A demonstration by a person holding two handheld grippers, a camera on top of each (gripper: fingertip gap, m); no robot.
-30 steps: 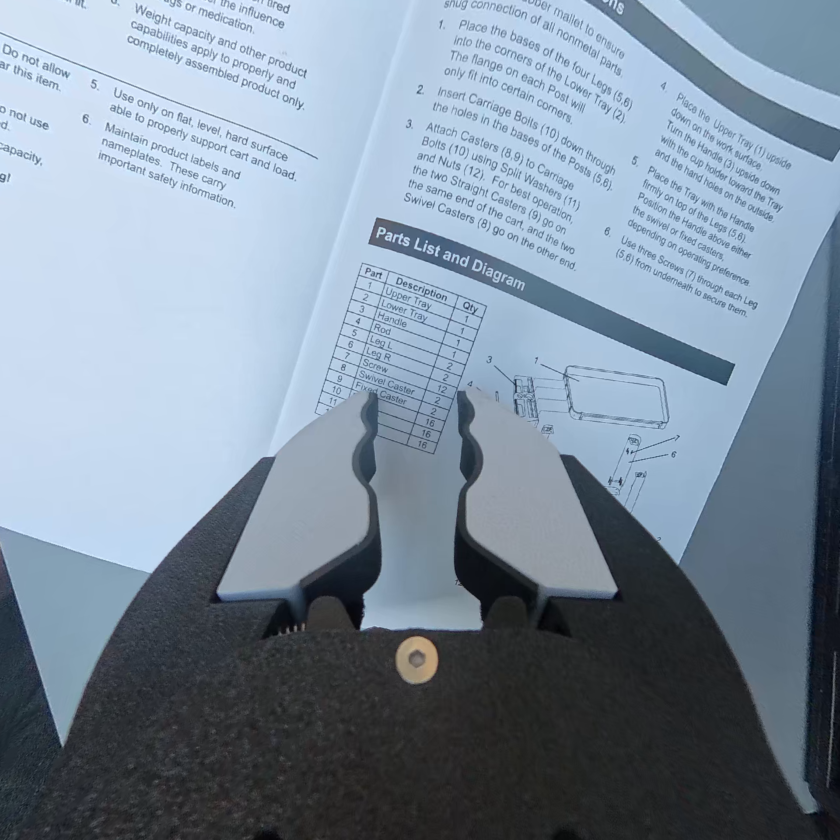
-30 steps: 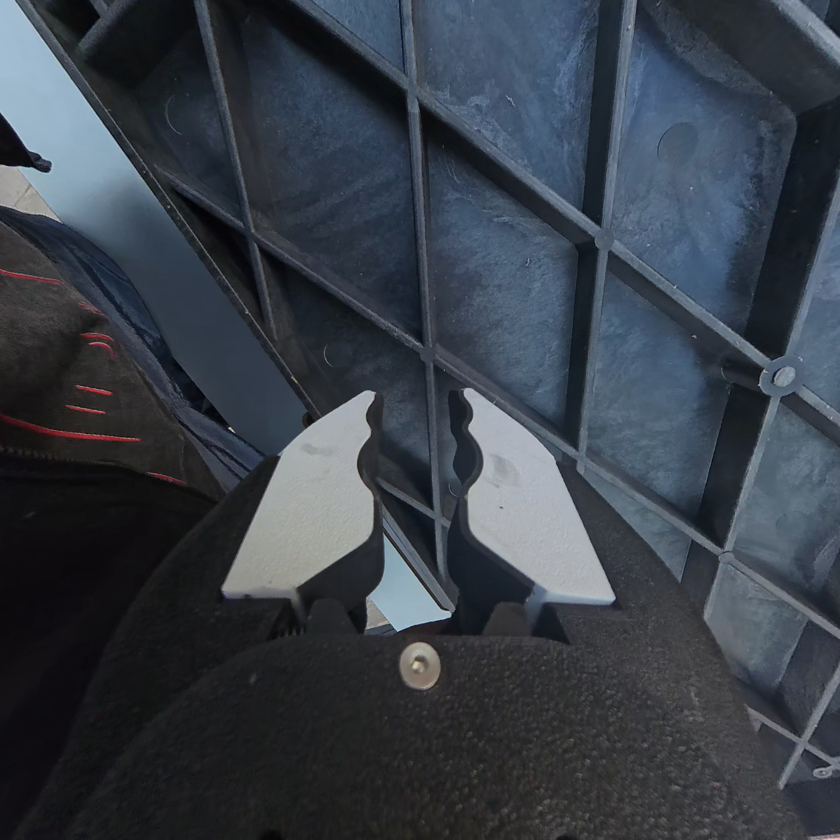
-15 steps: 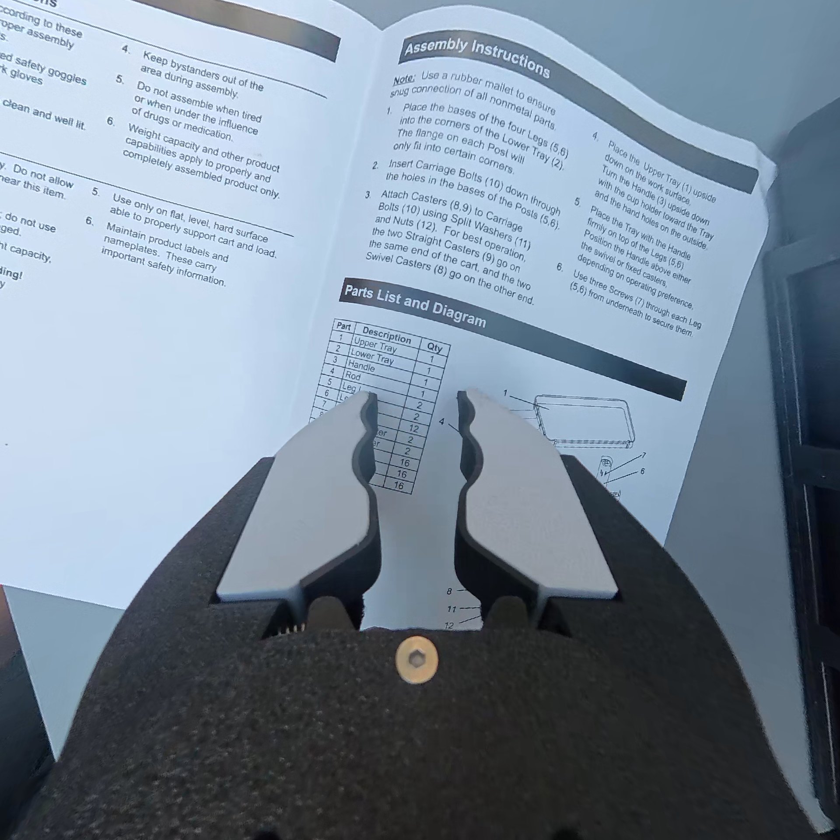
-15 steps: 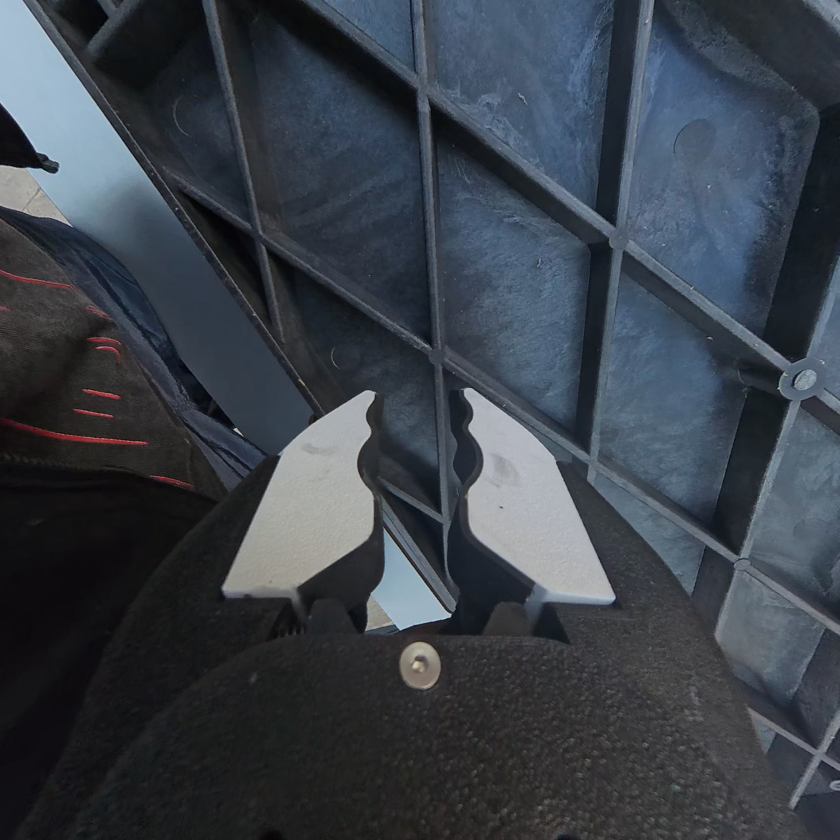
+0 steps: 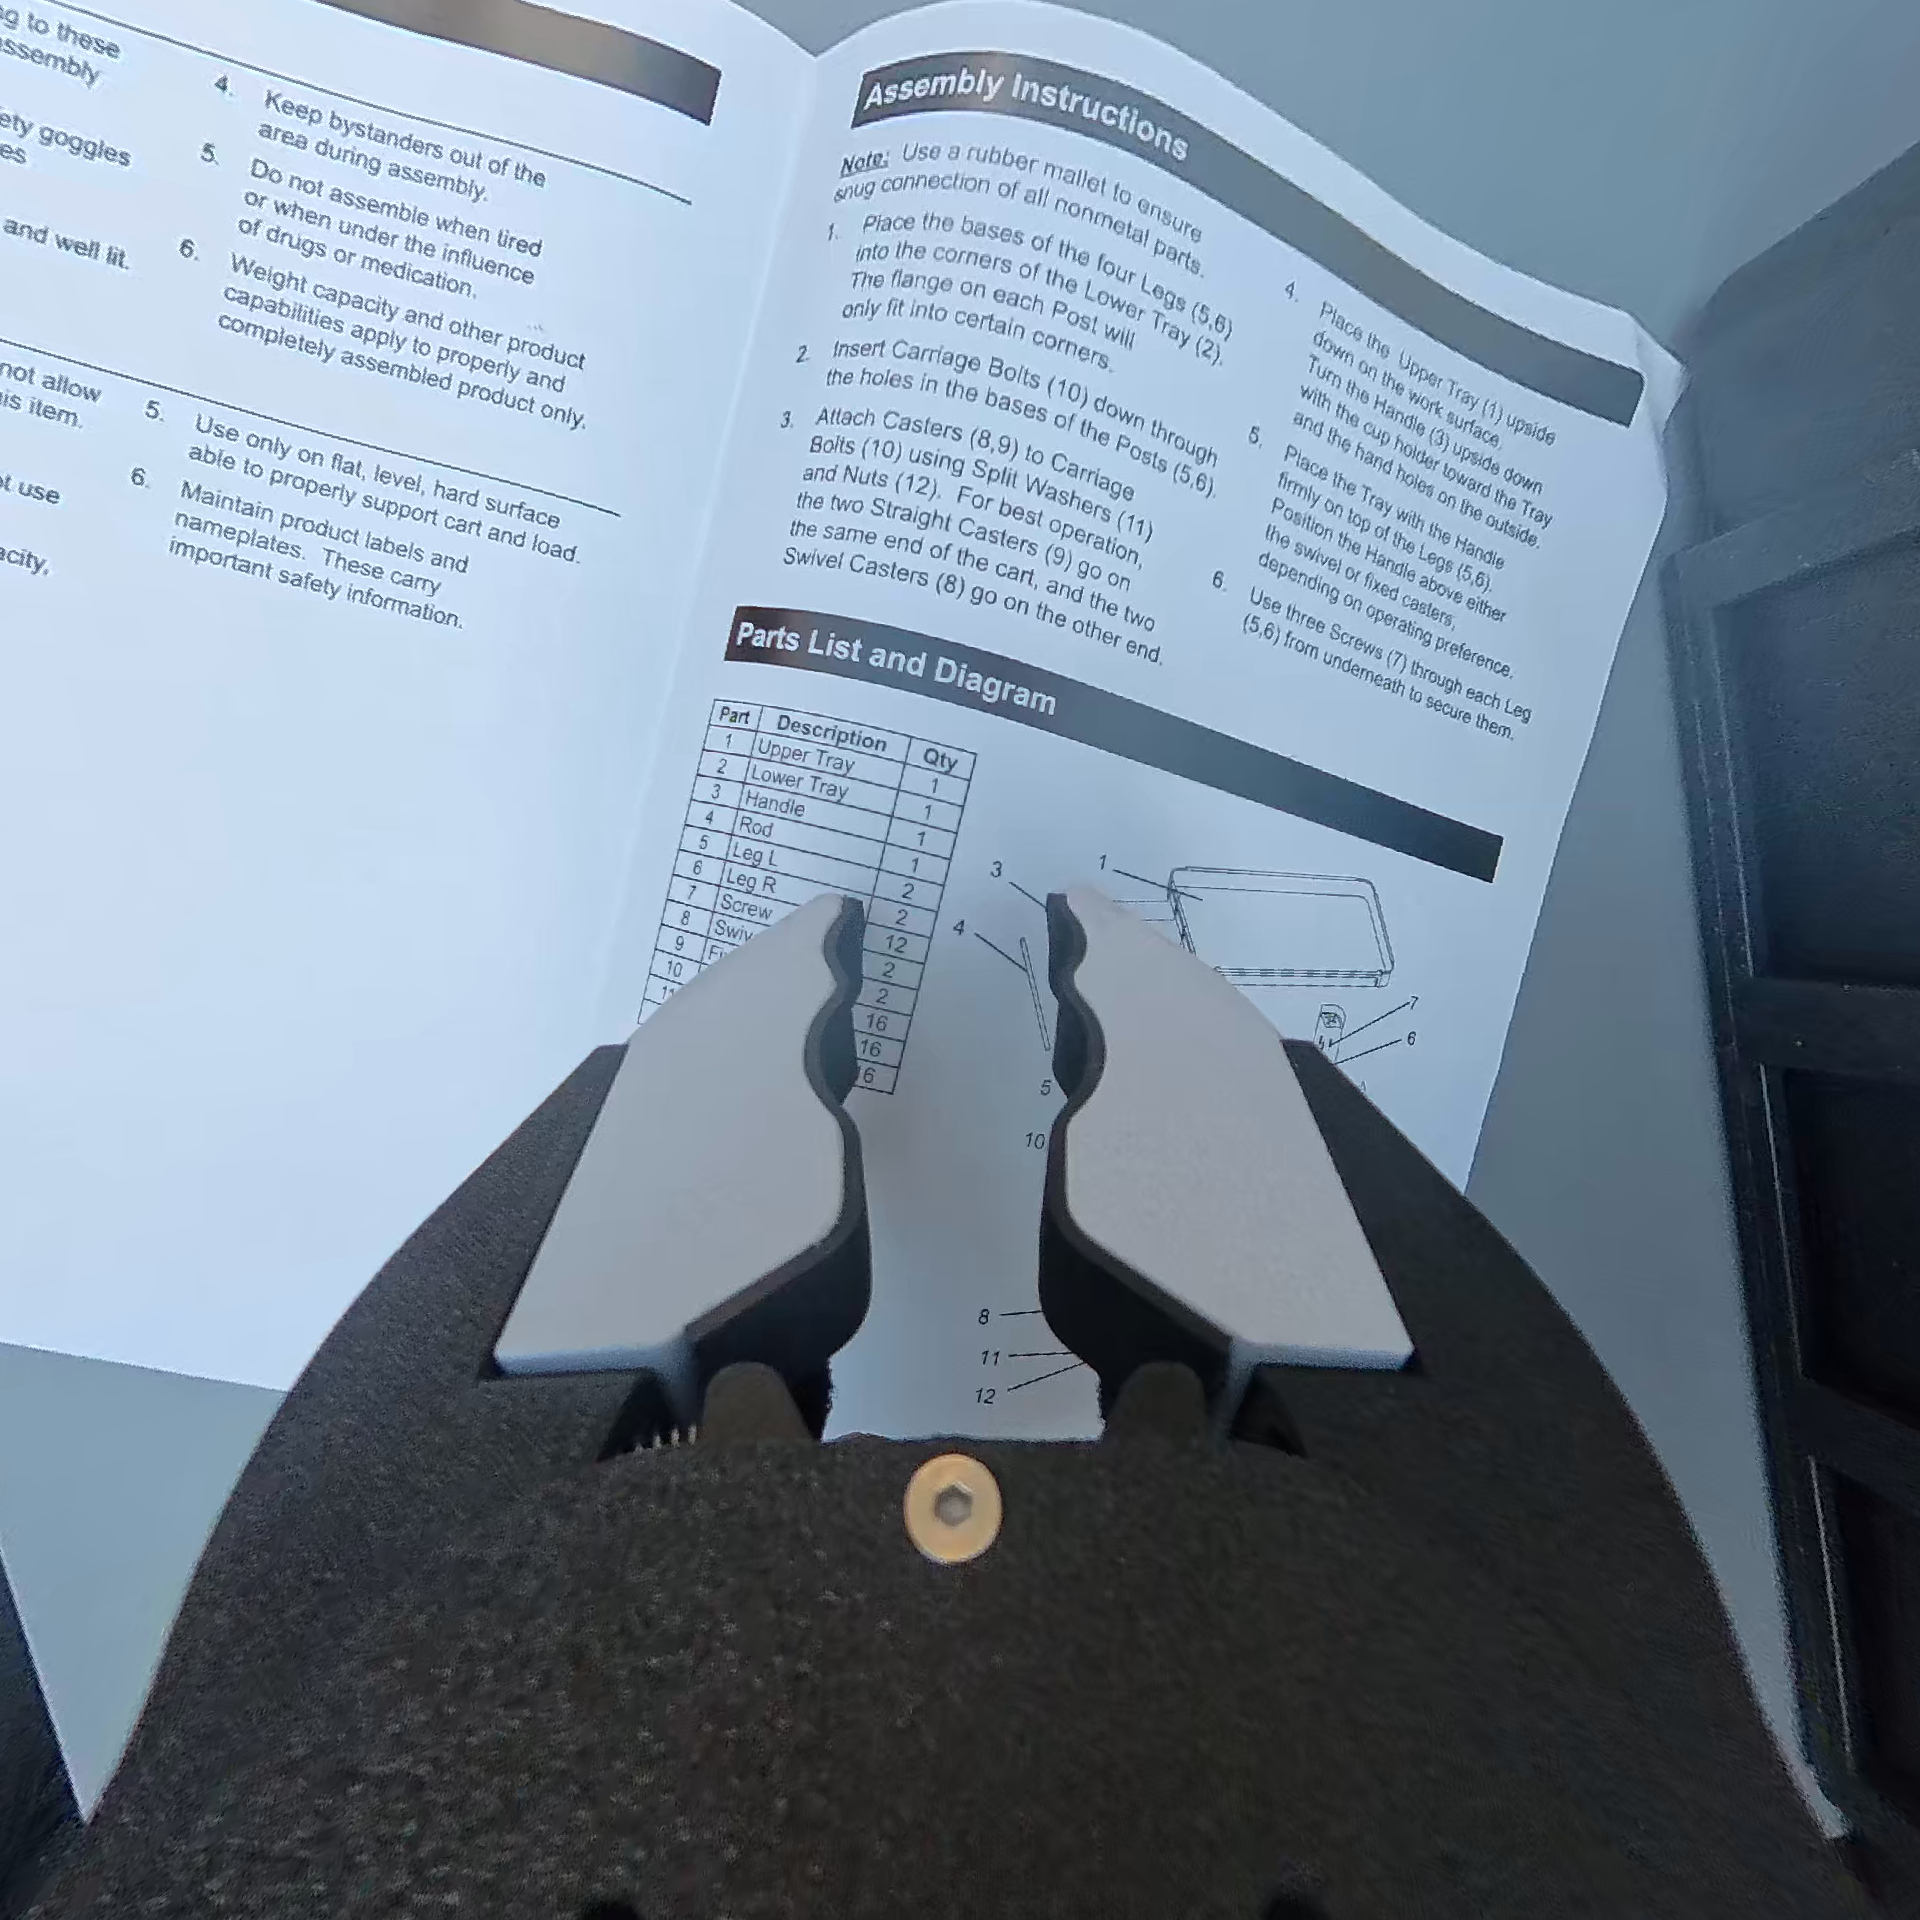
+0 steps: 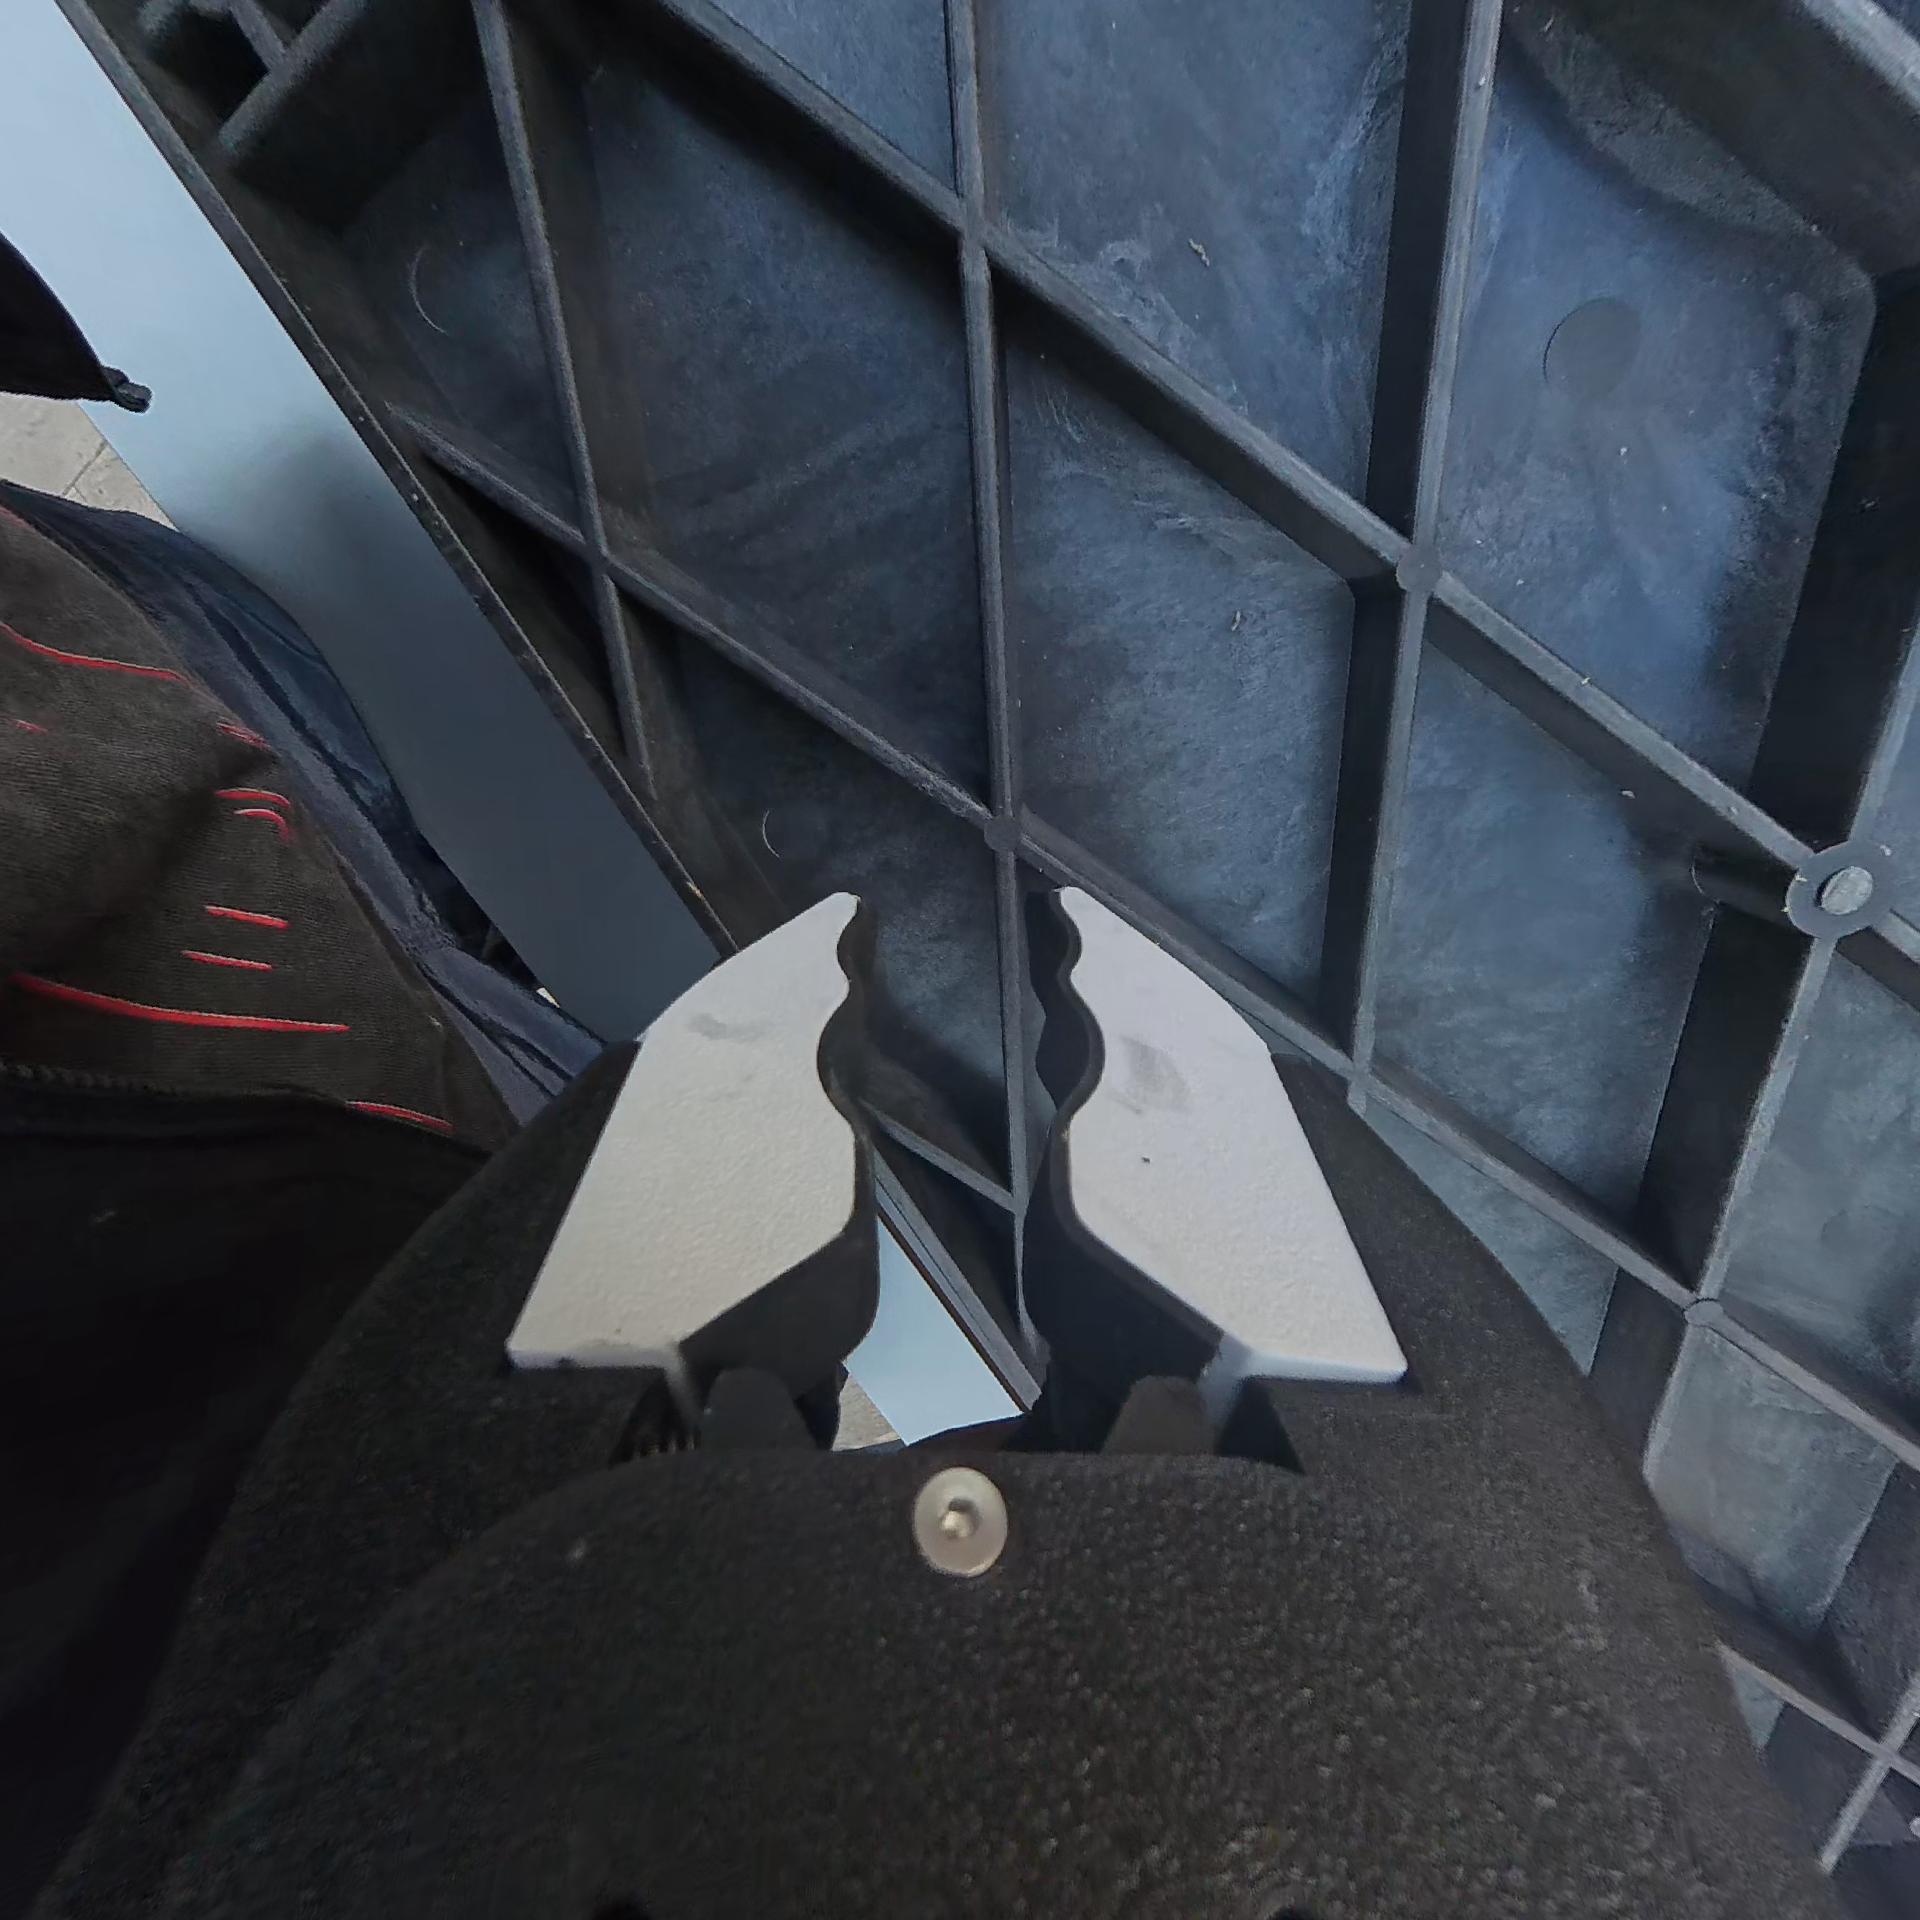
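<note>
Over open printed booklet (image 5: 436, 831), left gripper (image 5: 954, 909), jaws apart, seemingly empty

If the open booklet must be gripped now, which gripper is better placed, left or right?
Left, probably. The left gripper is open right above the open booklet. The right gripper, also open, faces a ribbed black plastic panel; no booklet shows there.

Black hand-held gripper (image 5: 954, 904), grey fingers (image 5: 717, 1143)

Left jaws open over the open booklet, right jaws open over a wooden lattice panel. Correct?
Not wooden. The right wrist view shows the right gripper over a dark moulded plastic ribbed panel. The left gripper is open over the booklet, as you said.
</note>
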